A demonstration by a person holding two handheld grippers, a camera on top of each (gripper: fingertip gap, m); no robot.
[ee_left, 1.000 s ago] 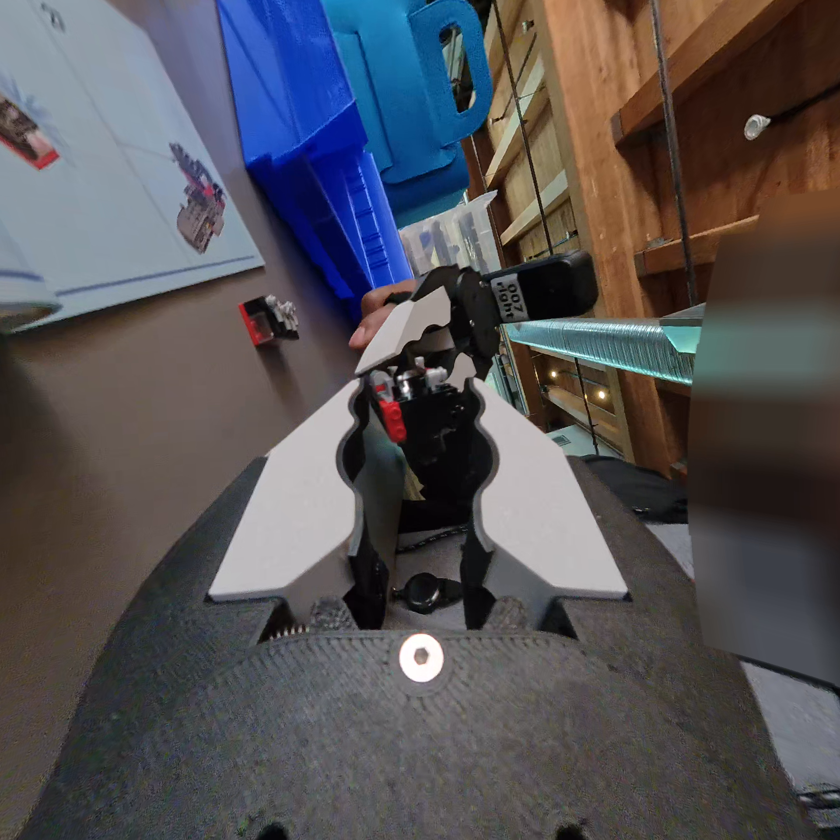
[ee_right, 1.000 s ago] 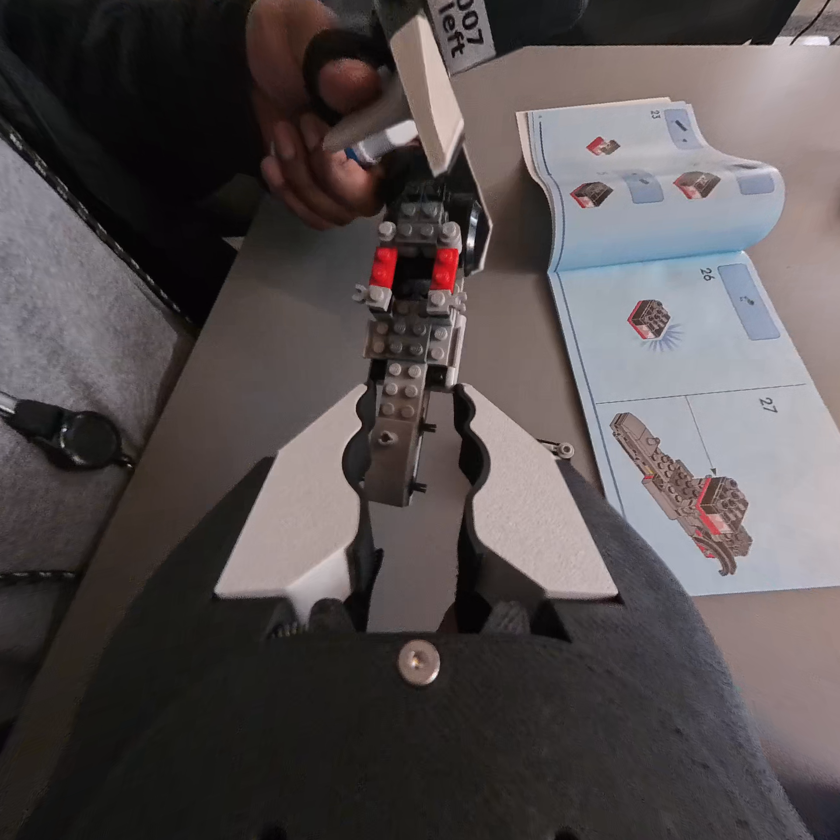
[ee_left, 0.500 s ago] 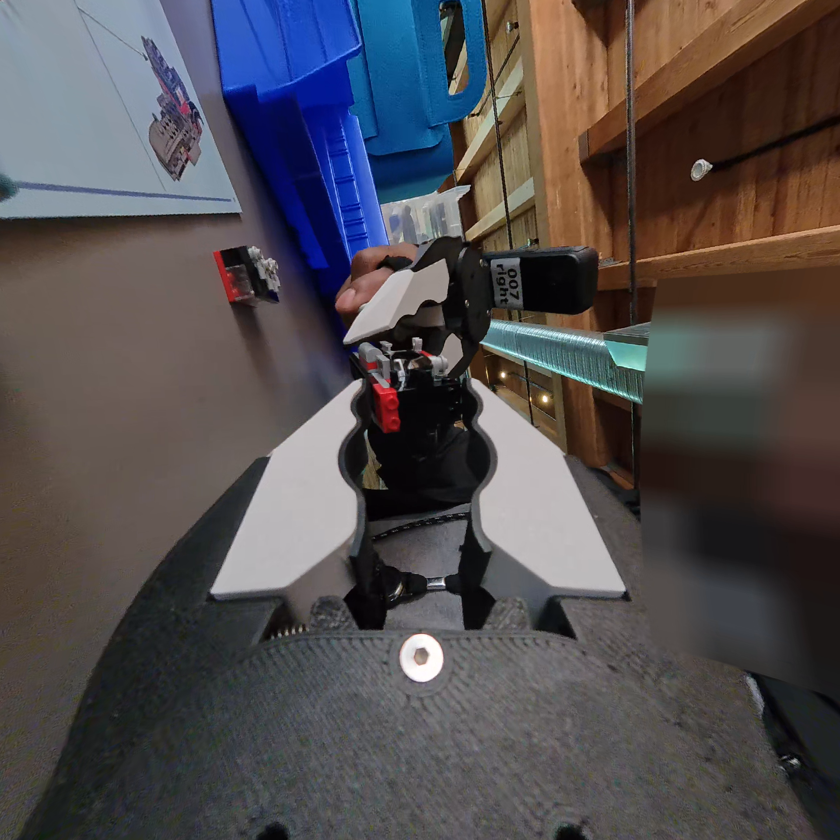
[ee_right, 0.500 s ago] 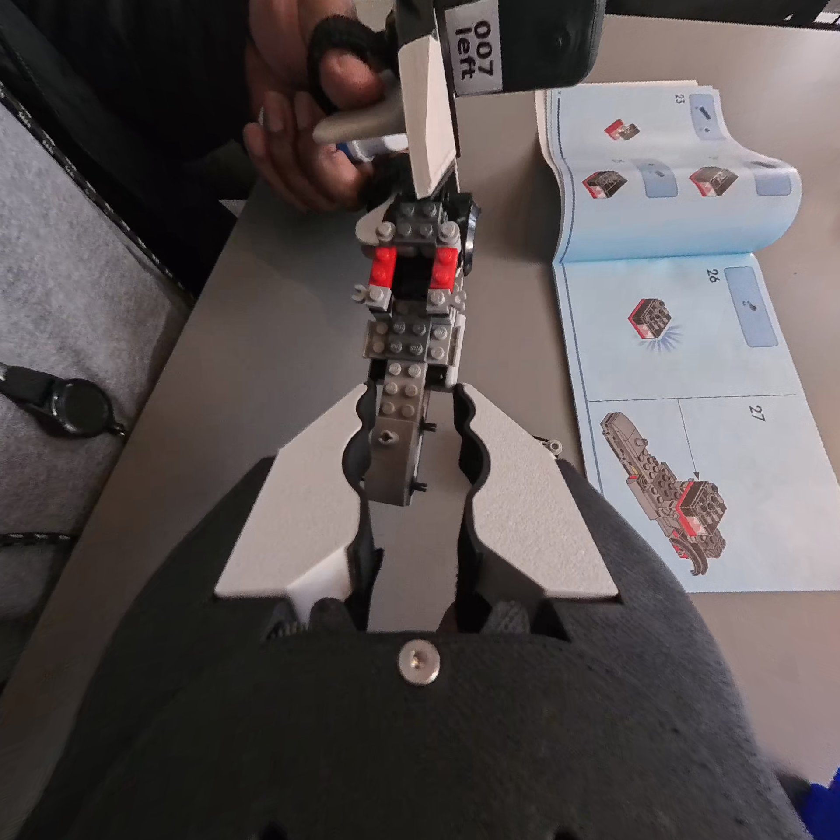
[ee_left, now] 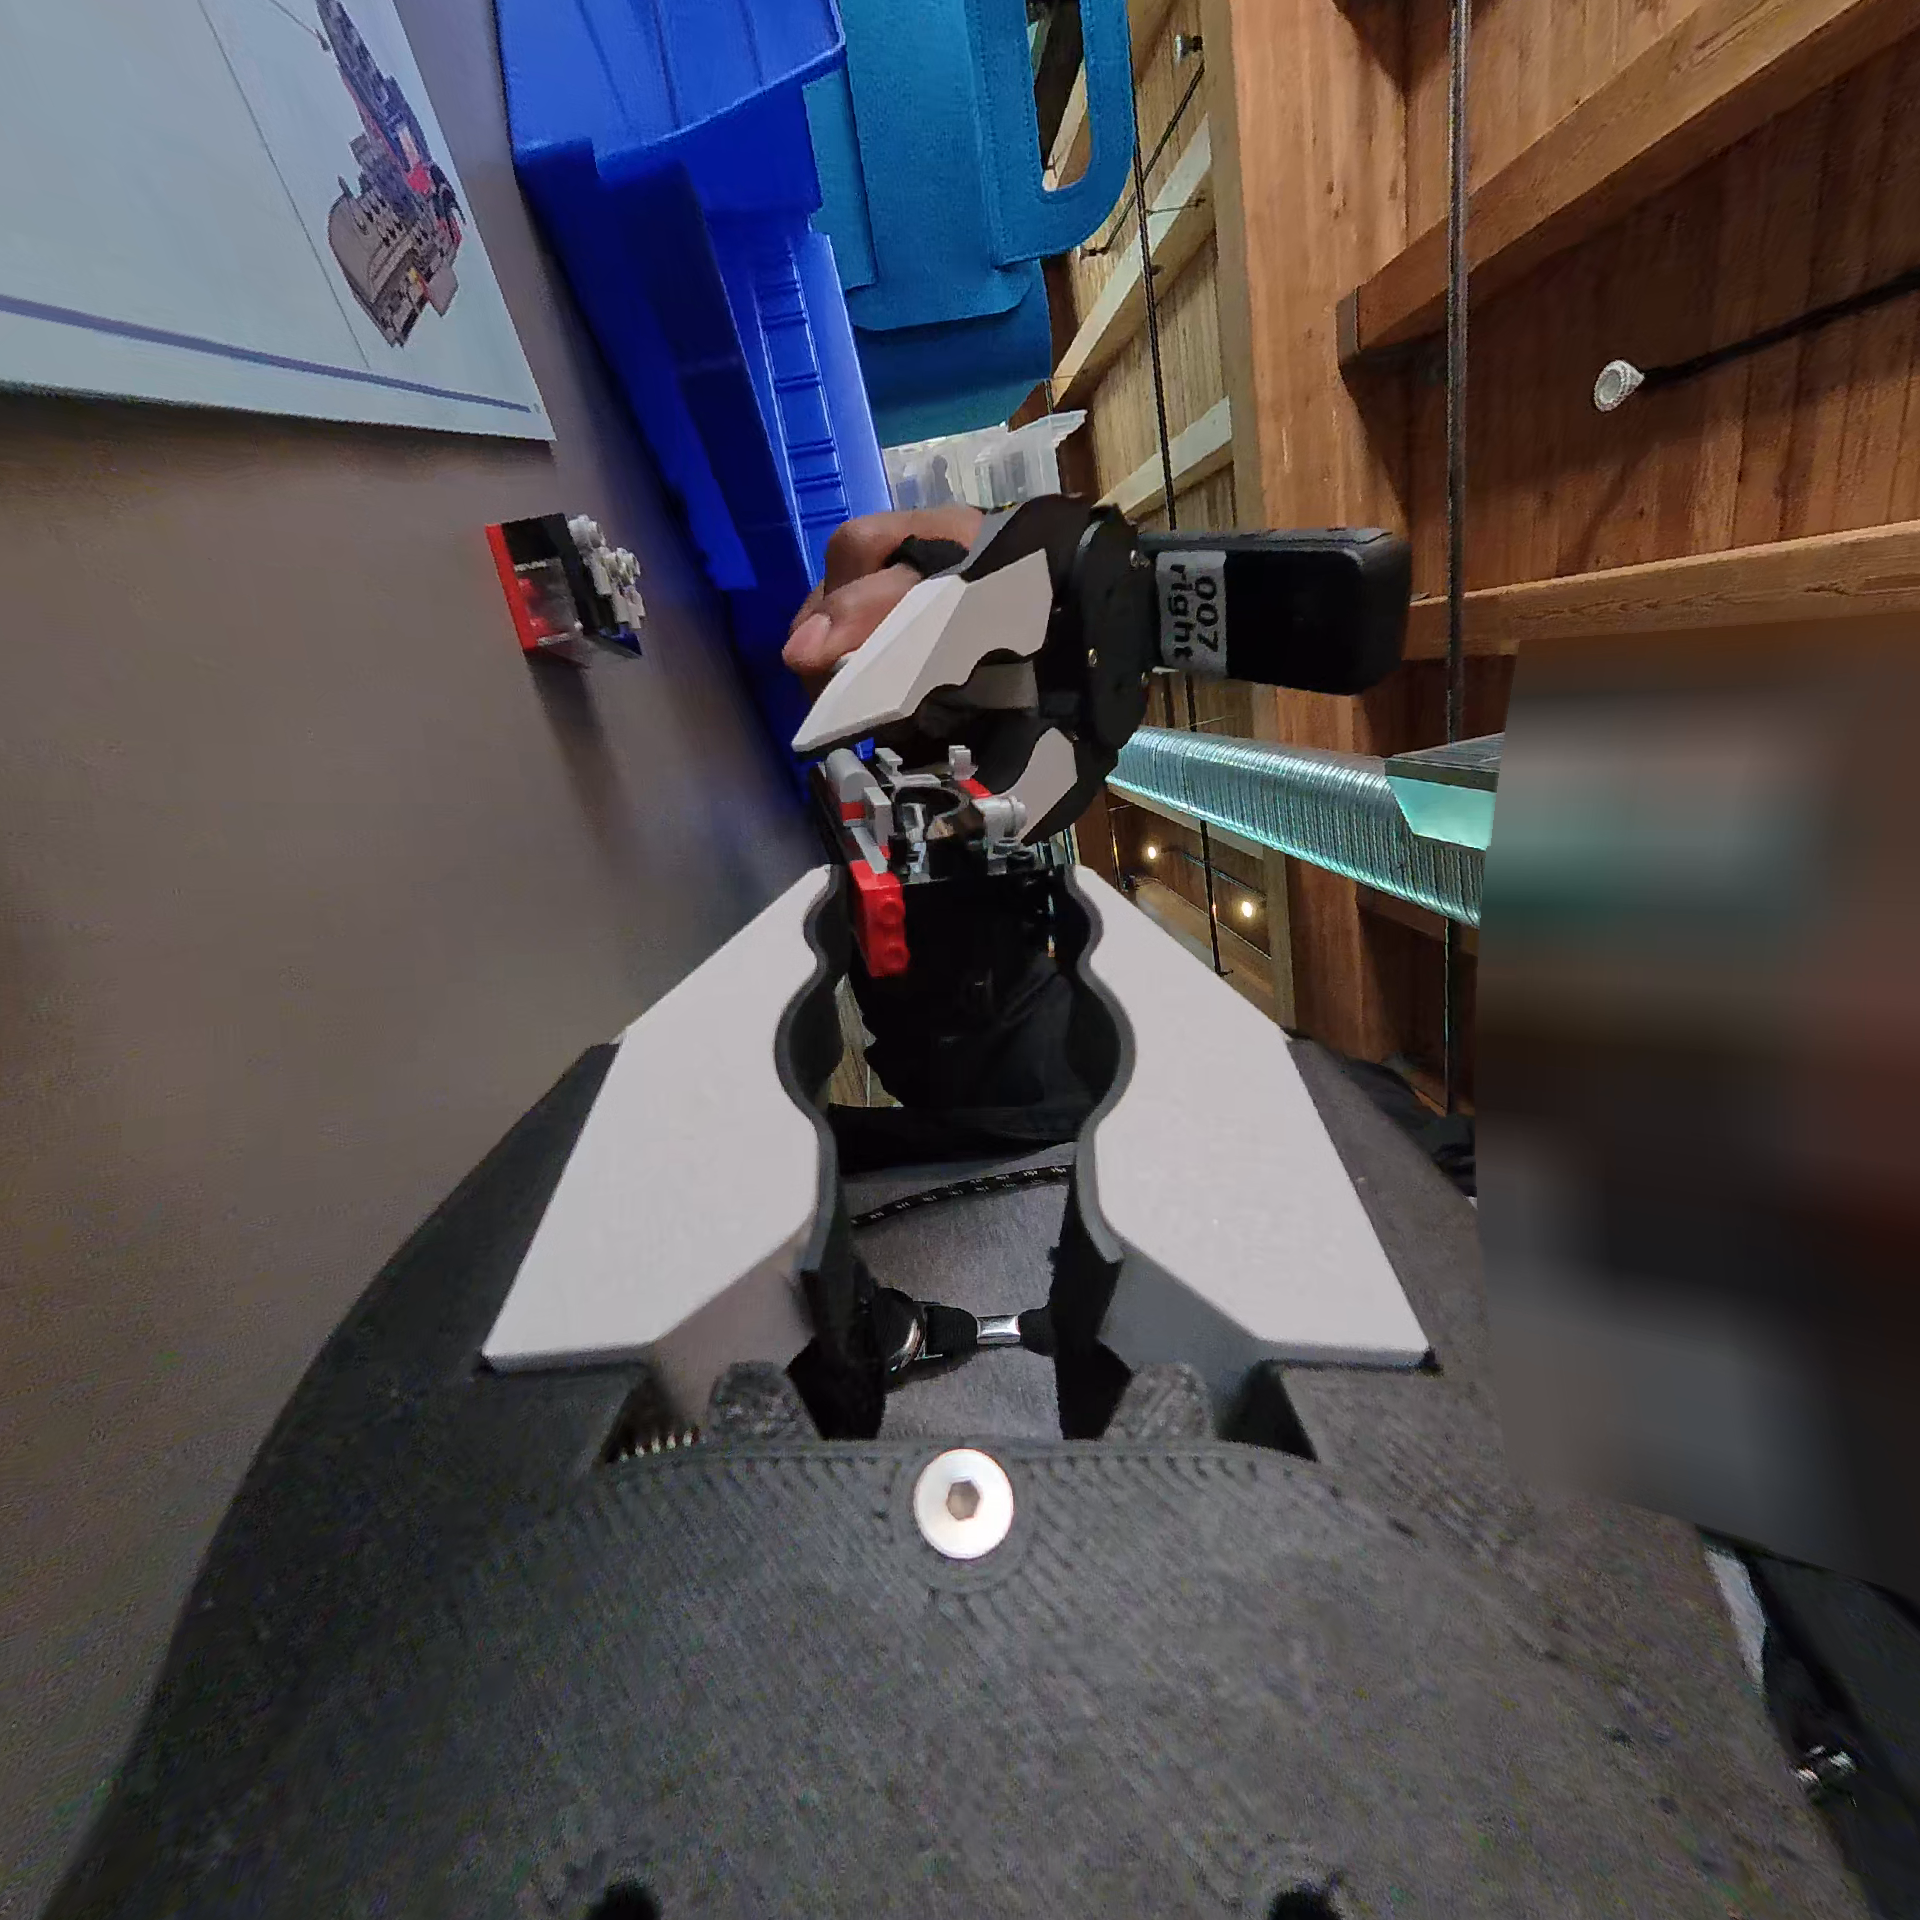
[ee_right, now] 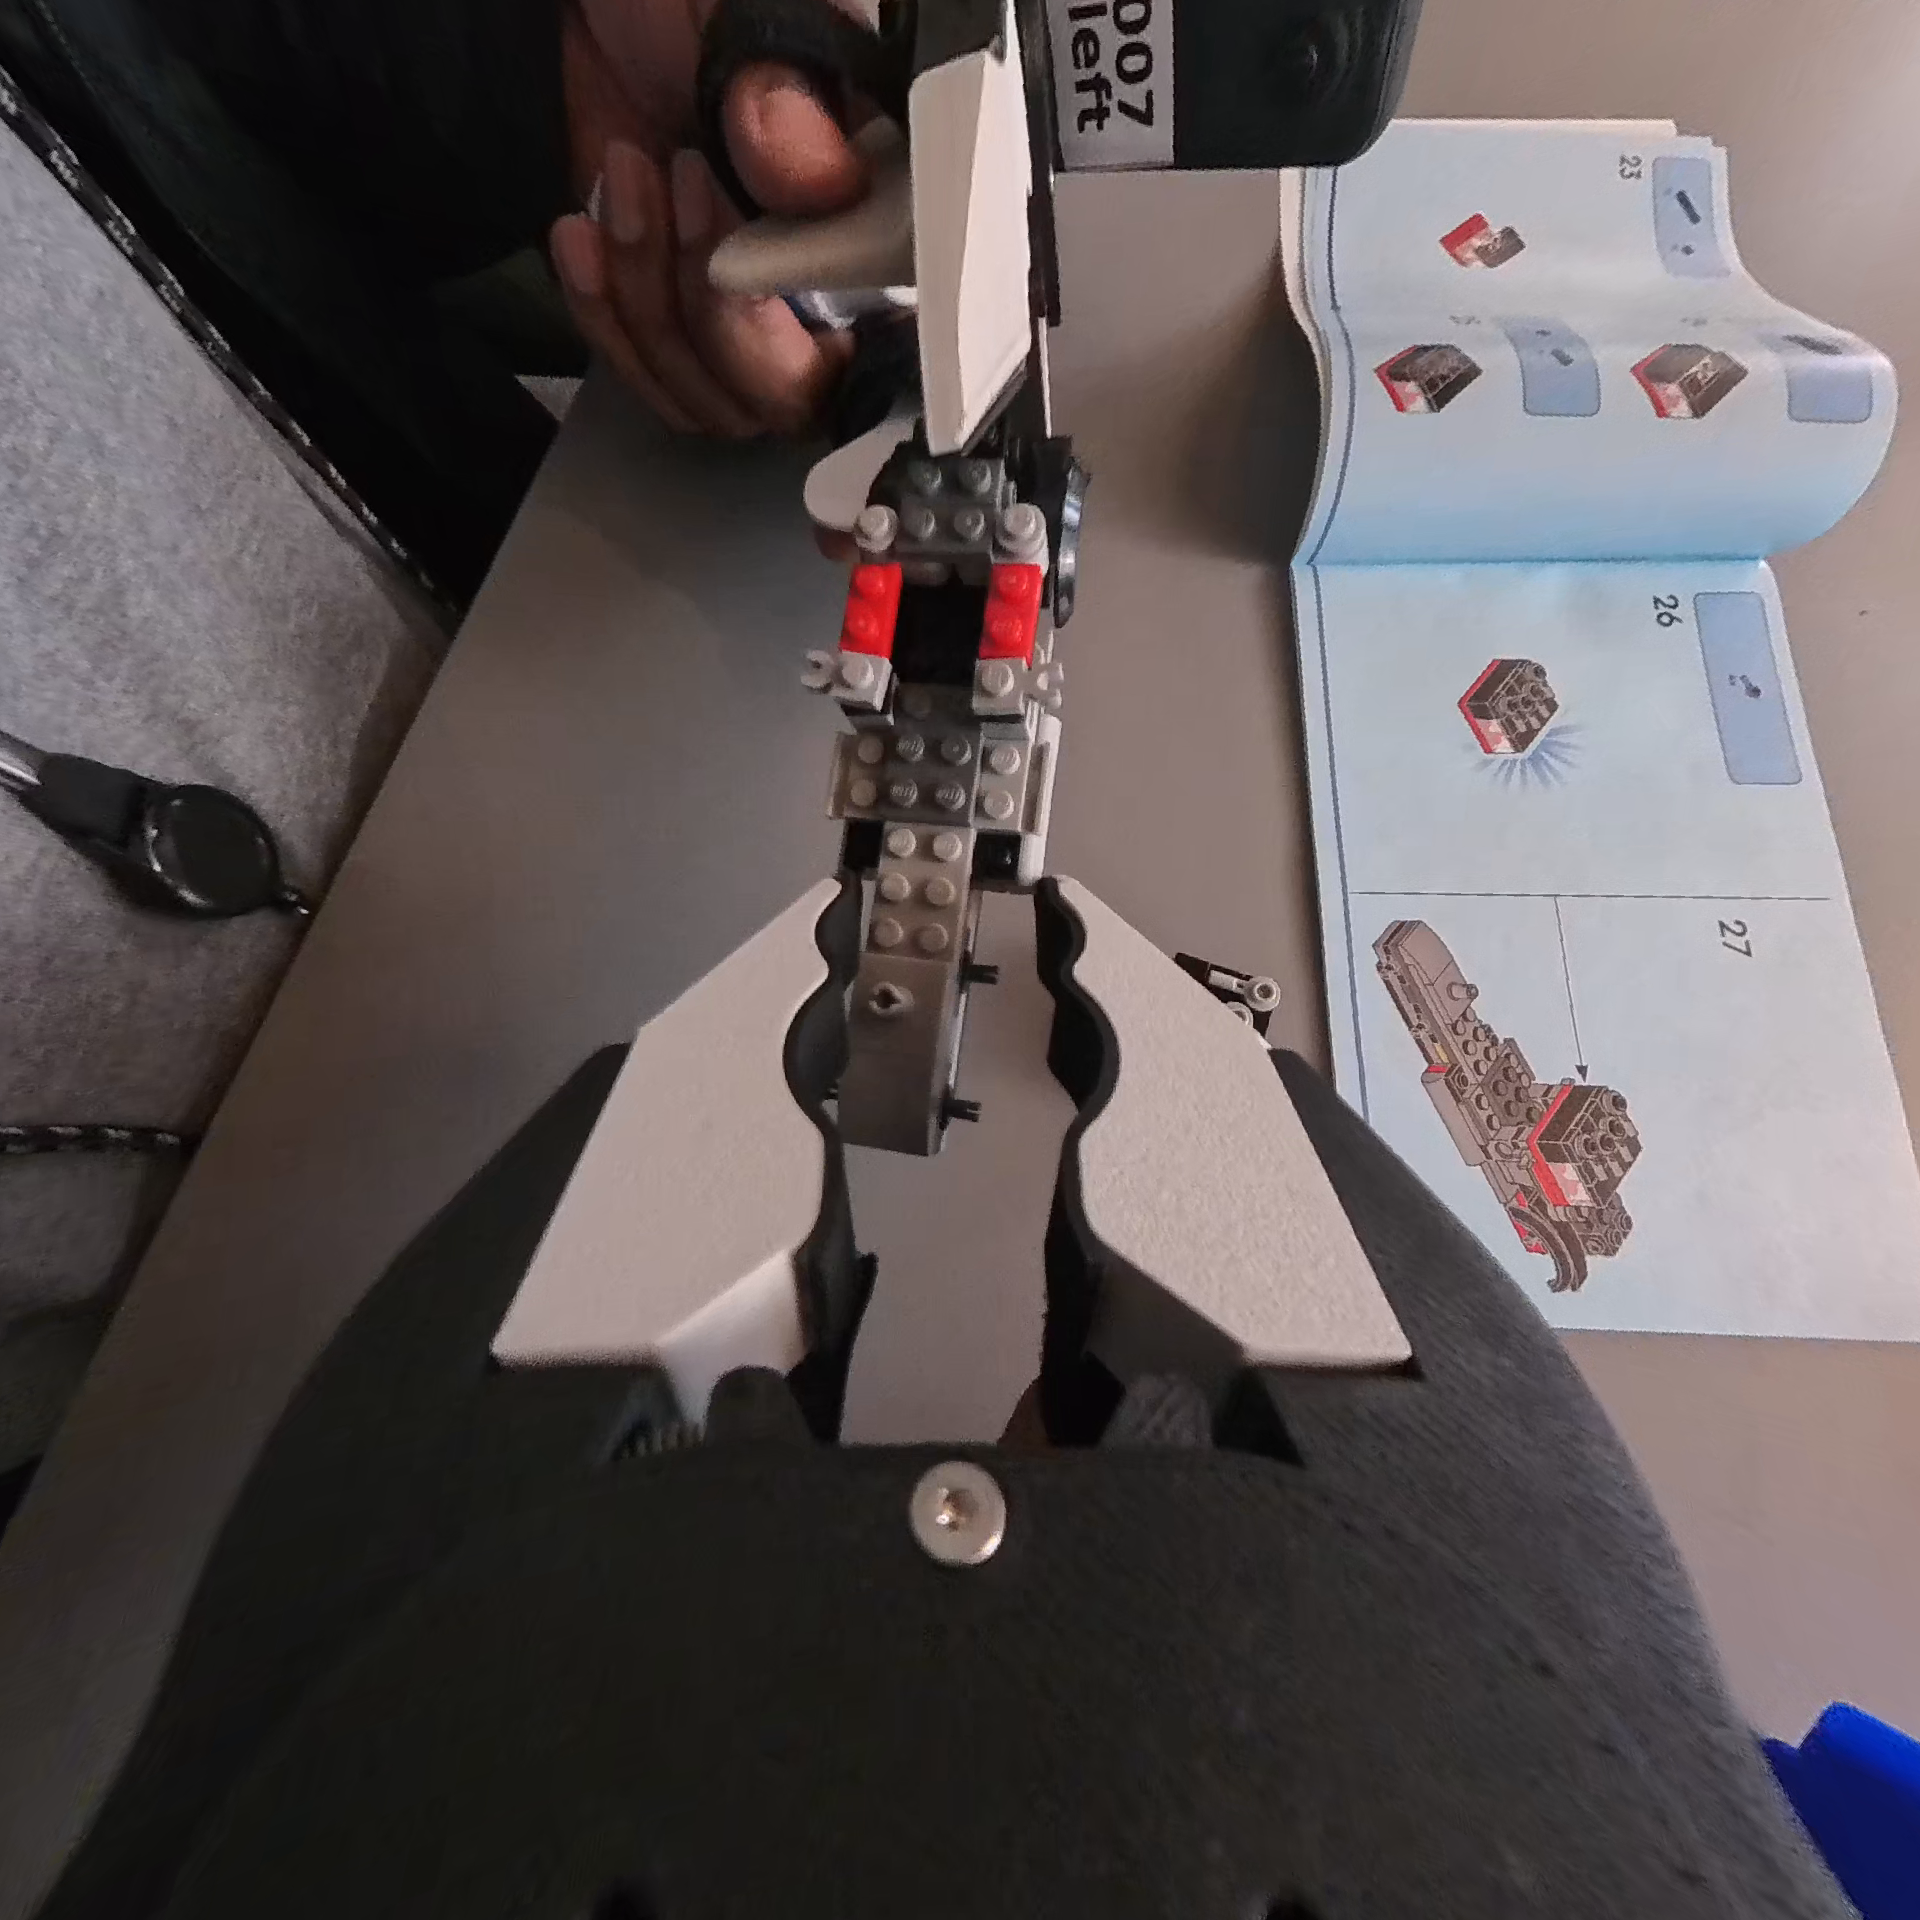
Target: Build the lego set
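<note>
A long grey lego model point(ee_right: 914, 769) with two red bricks and a black middle is held in the air over the table edge. My right gripper point(ee_right: 945, 904) is shut on its narrow grey tail. My left gripper point(ee_left: 951, 894) is shut on its wider black and red end point(ee_left: 935, 821). In the right wrist view the left gripper point(ee_right: 904, 468) comes in from the top, with a hand point(ee_right: 707, 312) on it. In the left wrist view the right gripper point(ee_left: 914, 790) shows beyond the model. A small red, black and grey sub-assembly point(ee_left: 566, 592) lies on the table.
The open instruction booklet point(ee_right: 1558, 727) lies on the grey table point(ee_right: 623, 831), right of the model; it also shows in the left wrist view point(ee_left: 208, 208). A tiny loose part point(ee_right: 1242, 987) lies near it. Blue bins point(ee_left: 707, 312) stand behind. A grey cushion point(ee_right: 156, 623) with a black round clip point(ee_right: 197, 831) is left of the table. Some 6 cm of space lies between my two pairs of fingers.
Both grippers keep their hold on the model. The left gripper has turned a little, so the booklet and the small sub-assembly slid up and left in its view. The model's pose barely changed.
</note>
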